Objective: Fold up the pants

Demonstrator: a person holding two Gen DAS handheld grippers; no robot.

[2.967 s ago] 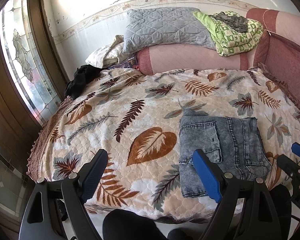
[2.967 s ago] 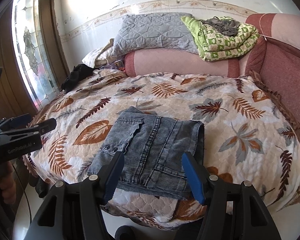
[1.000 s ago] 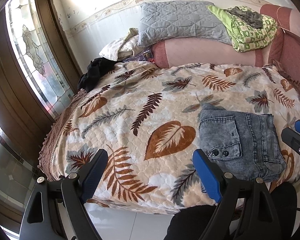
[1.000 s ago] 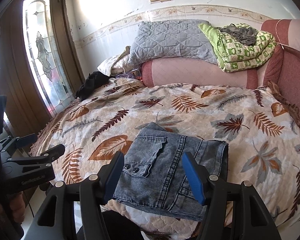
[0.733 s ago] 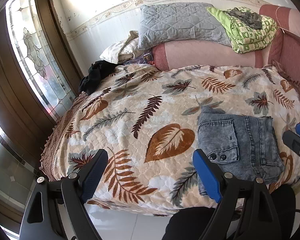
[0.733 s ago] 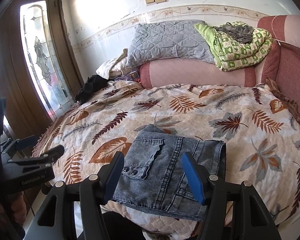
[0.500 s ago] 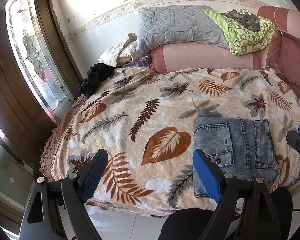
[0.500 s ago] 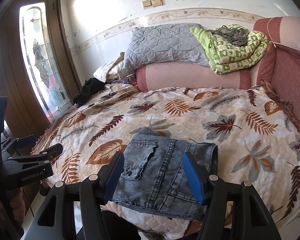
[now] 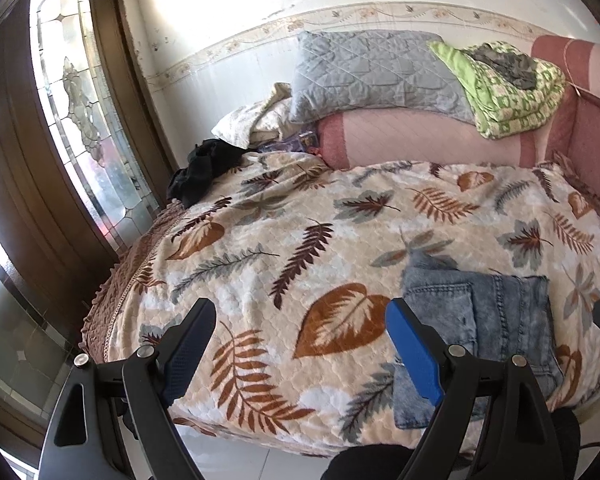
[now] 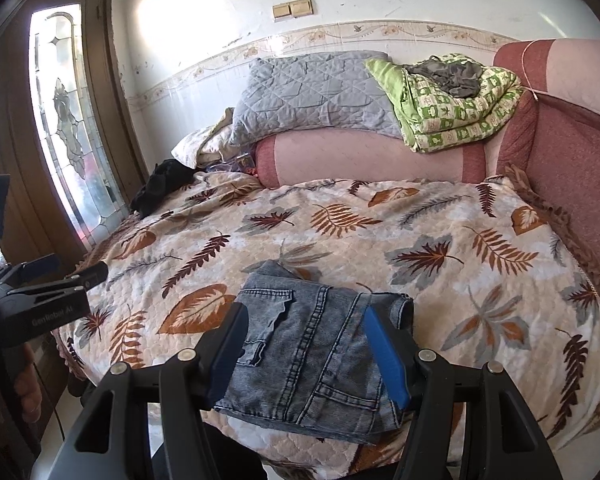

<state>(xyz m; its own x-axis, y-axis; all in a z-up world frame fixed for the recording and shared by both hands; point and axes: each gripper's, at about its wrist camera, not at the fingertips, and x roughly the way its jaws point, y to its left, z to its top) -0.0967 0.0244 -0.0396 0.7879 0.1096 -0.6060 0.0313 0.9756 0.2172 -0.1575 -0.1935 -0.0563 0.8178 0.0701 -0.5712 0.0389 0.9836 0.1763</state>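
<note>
One folded pants [image 10: 320, 356] lies at the bed's [image 10: 440, 220] near edge; two grippers [image 9: 300, 344] [image 10: 306, 344] hang spread, empty; its near hem is hidden.

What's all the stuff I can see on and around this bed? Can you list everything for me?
Folded grey-blue denim pants: one, near edge of the bed, free of both grippers.
Leaf-patterned cream bedspread: one, brown and grey leaves, covering the bed.
Grey quilted pillow: one, on the pink bolster at the head.
Green patterned blanket: one, folded, right of the pillow, grey cloth on top.
Black garment: one, far left corner of the bed.
Stained-glass door: one, brown frame, left.
Wall switches: two, beige, above the pillow.
Left gripper: open, empty.
Right gripper: open, above the pants.
</note>
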